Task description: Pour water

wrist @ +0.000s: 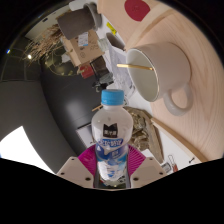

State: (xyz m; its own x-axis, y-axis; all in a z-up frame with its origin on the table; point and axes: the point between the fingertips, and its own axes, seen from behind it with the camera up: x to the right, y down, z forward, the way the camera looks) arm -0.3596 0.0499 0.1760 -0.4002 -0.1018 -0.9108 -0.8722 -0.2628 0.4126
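Observation:
A small clear water bottle [111, 135] with a light blue cap and a blue-and-white label stands between my fingers, and my gripper [111, 163] is shut on it, the pink pads [90, 158] pressing its lower body from both sides. The view is tilted. Beyond the bottle's cap, a white mug [160, 72] with a gold rim and a handle rests on the pale wooden table [205, 130], its mouth turned toward the bottle. The cap sits just short of the mug's rim. The mug's inside looks empty.
A red round thing [137, 9] lies on the table beyond the mug. Past the table edge there is a dark floor [55, 110], plus cardboard boxes [85, 35] and cluttered furniture farther off.

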